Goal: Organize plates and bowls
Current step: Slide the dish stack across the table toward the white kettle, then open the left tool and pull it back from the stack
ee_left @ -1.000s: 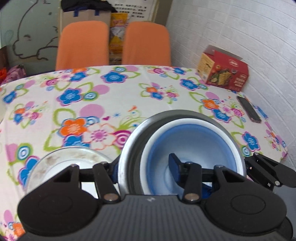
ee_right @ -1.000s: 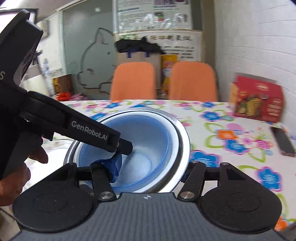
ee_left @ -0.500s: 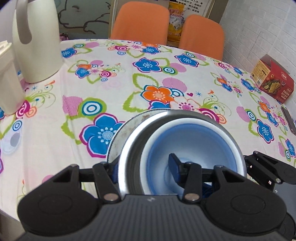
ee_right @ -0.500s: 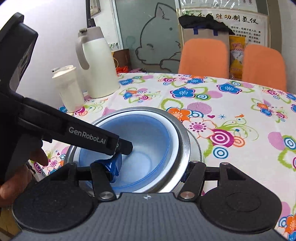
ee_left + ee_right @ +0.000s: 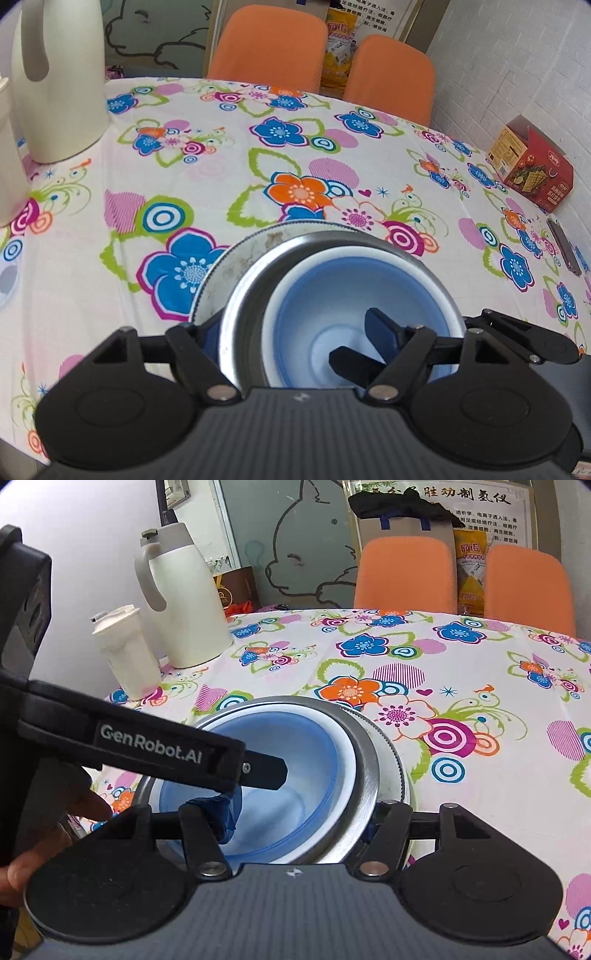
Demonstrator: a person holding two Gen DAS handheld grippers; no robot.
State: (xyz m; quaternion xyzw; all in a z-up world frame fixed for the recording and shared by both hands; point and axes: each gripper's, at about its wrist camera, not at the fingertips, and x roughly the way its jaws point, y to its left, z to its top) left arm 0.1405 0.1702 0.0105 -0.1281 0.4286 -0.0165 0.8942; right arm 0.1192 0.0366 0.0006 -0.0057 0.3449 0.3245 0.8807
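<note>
A steel bowl [image 5: 243, 295] with a blue-and-white bowl [image 5: 321, 295] nested inside it is held by both grippers. My left gripper [image 5: 291, 336] is shut on the left rim of the stack, one finger outside and one inside. My right gripper [image 5: 299, 812] is shut on the right rim the same way; the stack shows there as the steel bowl [image 5: 365, 775] and the blue bowl [image 5: 295, 760]. A stained white plate [image 5: 221, 273] lies on the floral tablecloth directly under the stack; its beaded edge [image 5: 400, 760] peeks out in the right wrist view.
A white thermos jug [image 5: 181, 598] and a white lidded cup [image 5: 125, 653] stand at the table's left. A red box [image 5: 532, 166] and a dark phone [image 5: 565, 247] lie at the right edge. Two orange chairs [image 5: 269, 44] stand behind the table.
Both grippers carried the nested bowls leftward over the table and lowered them over the stained plate. The plate, earlier to the left of the bowls, now sits beneath them.
</note>
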